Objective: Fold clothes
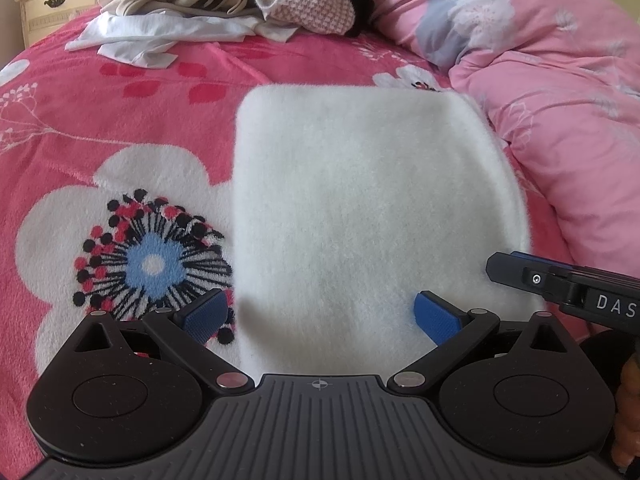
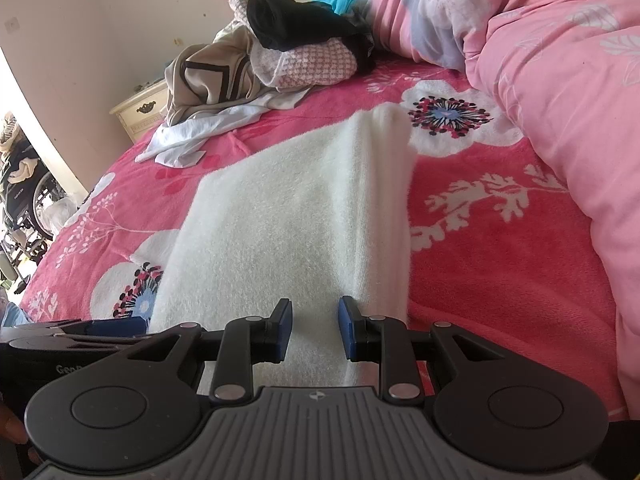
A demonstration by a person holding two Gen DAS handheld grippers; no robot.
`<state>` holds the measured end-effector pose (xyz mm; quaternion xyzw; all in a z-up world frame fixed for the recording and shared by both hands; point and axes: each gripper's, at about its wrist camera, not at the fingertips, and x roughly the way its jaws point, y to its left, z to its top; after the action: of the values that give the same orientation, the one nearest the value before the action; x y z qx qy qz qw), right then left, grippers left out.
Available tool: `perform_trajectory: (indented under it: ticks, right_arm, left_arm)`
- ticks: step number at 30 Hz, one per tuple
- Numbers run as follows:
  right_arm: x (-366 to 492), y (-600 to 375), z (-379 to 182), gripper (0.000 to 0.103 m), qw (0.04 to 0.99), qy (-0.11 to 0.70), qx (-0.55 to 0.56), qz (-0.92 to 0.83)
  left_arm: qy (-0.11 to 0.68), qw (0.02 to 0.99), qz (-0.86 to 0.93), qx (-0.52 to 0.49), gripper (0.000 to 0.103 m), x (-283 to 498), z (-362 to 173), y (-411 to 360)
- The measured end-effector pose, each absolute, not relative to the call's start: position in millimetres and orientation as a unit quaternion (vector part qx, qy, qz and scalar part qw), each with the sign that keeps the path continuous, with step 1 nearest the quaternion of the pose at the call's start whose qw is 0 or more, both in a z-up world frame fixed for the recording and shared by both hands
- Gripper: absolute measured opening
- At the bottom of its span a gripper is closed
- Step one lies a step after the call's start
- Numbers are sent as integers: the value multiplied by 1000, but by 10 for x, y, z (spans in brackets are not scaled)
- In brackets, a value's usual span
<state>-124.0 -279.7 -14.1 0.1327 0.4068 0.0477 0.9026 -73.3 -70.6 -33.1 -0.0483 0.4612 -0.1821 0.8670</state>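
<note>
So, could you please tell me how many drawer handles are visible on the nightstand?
1: a dark metal handle on the drawer front of the cream nightstand beside the bed; lower drawers are hidden.

A cream nightstand (image 2: 138, 114) stands against a pale wall (image 2: 80, 20) beside the daylit bed (image 2: 500, 240).

Home bedroom. Bed (image 2: 500, 240) under pink flowered fleece blanket; pink duvet (image 2: 560, 60) bunched along its right side; heap of unfolded clothes (image 2: 256, 64) at its far end; cream nightstand (image 2: 140, 114) with drawer beside its far left corner
</note>
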Motion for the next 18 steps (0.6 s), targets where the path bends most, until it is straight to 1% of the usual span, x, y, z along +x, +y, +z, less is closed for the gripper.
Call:
perform_trajectory:
  ticks: [9, 12, 18]
  right_arm:
    - [-1210, -2764, -4, 30, 896, 423, 126, 49]
    - [-1181, -2788, 170, 30, 905, 402, 132, 43]
    - [-811, -2748, 424, 30, 931, 355, 74, 42]
  left_arm:
    - [451, 873, -162, -90, 101, -666, -335, -511]
    - [445, 876, -155, -99, 101, -656, -329, -448]
    - [426, 884, -156, -112, 101, -690, -305, -364]
